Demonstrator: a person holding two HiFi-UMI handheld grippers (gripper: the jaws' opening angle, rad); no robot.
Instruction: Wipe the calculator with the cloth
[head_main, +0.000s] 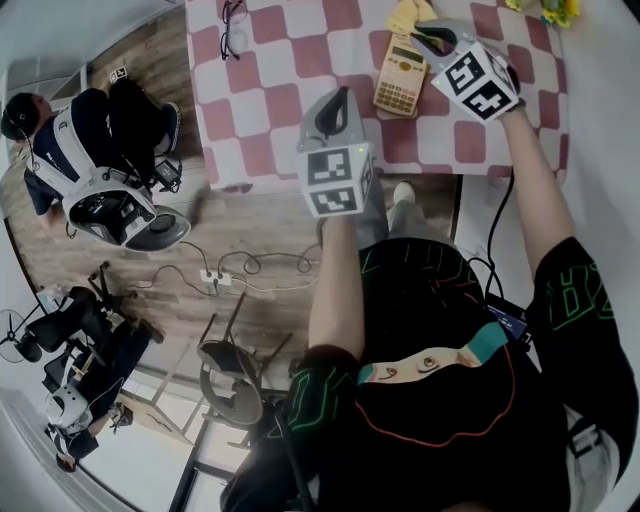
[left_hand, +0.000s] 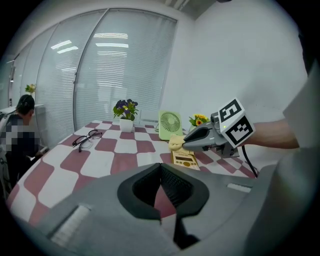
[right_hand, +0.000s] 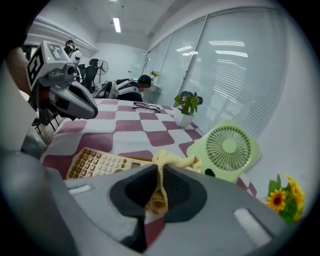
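Right tongs (right_hand: 159, 175) clamped on yellow cloth (right_hand: 175, 161): soft, limp, light, best pinched at a bunched fold. Cloth sits by the display end of the calculator (right_hand: 100, 162), which lies flat on the checked worktop (right_hand: 125, 127); likely light and may slide. Left tongs (left_hand: 161, 172) closed, empty.

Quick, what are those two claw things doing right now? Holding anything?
Left gripper: shut, holding nothing.
Right gripper: shut on the cloth.
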